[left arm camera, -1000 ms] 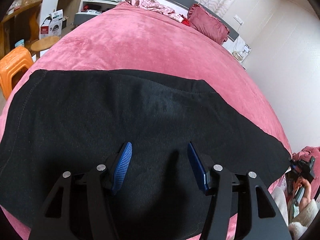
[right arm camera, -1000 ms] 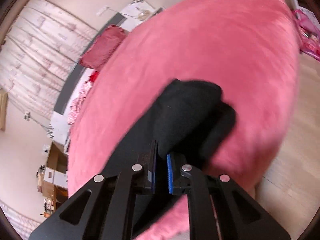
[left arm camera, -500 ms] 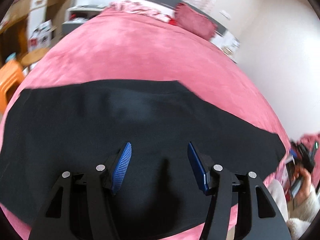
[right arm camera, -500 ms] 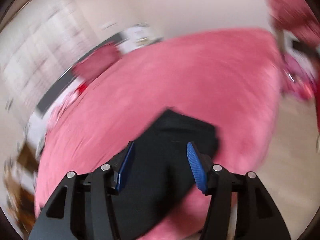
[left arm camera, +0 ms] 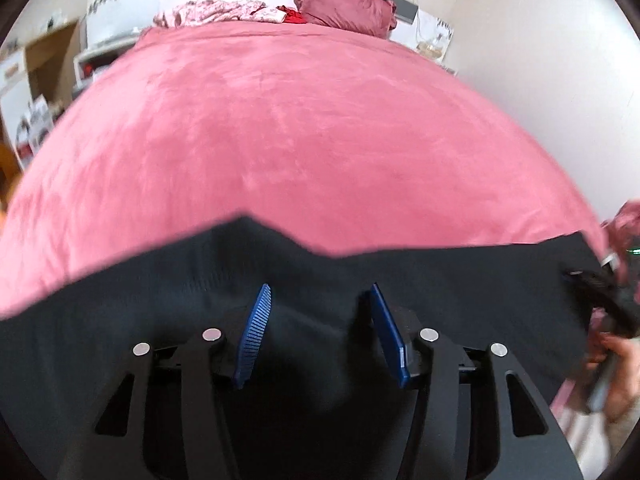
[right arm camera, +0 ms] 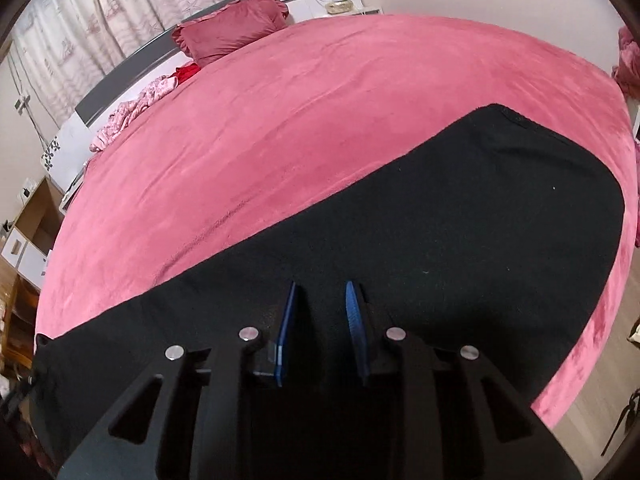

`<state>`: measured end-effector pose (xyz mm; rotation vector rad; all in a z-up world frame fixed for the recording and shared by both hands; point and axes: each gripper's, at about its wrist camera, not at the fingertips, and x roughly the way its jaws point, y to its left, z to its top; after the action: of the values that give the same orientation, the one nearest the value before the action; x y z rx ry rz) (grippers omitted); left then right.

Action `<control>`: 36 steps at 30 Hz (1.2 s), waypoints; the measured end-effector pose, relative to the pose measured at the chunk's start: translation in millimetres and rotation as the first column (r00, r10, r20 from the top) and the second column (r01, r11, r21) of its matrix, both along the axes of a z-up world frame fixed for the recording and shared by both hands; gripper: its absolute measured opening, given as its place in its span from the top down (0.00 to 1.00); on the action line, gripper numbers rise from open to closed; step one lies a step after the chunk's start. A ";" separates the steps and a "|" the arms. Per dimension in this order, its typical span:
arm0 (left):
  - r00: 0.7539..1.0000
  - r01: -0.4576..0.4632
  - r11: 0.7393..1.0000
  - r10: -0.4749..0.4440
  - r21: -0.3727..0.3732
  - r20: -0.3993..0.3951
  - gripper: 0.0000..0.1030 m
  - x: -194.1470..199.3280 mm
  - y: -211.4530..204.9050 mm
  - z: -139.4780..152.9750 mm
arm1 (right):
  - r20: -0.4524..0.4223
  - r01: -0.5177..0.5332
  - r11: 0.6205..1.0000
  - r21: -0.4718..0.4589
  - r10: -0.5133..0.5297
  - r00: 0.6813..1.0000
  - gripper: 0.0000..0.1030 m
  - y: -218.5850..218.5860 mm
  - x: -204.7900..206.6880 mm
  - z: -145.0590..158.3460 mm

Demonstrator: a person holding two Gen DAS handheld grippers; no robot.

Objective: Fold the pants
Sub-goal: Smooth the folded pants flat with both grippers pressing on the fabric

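I am in a home bedroom: a wide bed [right arm camera: 320,128] under a pink cover, a dark red pillow [right arm camera: 236,26] against the grey headboard [right arm camera: 132,76], patterned curtains [right arm camera: 112,20] behind, and wooden shelves [right arm camera: 28,232] beside it.

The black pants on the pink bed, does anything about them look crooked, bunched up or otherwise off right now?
Nothing stands out. The black fabric pants lie flat along the near edge of the pink velvety bedspread, without bunching. Both the left gripper and right gripper are open above them.
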<state>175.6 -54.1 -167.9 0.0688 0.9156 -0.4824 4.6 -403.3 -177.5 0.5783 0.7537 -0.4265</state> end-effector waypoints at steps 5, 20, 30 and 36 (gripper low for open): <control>0.996 0.021 0.999 -0.024 0.037 0.084 0.59 14.5 -0.9 -21.5 | 0.033 0.020 1.000 -0.012 -0.019 0.999 0.77 -4.1 -4.7 -11.3; 0.996 0.051 0.998 -0.049 -0.031 0.077 0.59 -44.3 40.2 -27.1 | 0.055 0.060 0.991 0.119 -0.067 0.996 0.73 -15.4 -32.6 -3.0; 0.997 -0.053 0.990 0.060 -0.134 0.046 0.38 -70.2 81.2 -8.2 | 0.179 0.152 0.982 0.114 -0.171 0.969 0.33 -65.8 -94.8 33.1; 0.982 -0.184 0.983 0.183 0.016 0.052 0.32 -62.8 110.8 -18.9 | 0.060 0.299 0.937 0.181 -0.314 0.948 0.85 -114.1 -113.0 6.5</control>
<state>112.8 56.7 -186.8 0.0143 0.8685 -0.2984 -108.4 -517.5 -171.0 0.8758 0.6192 -0.6247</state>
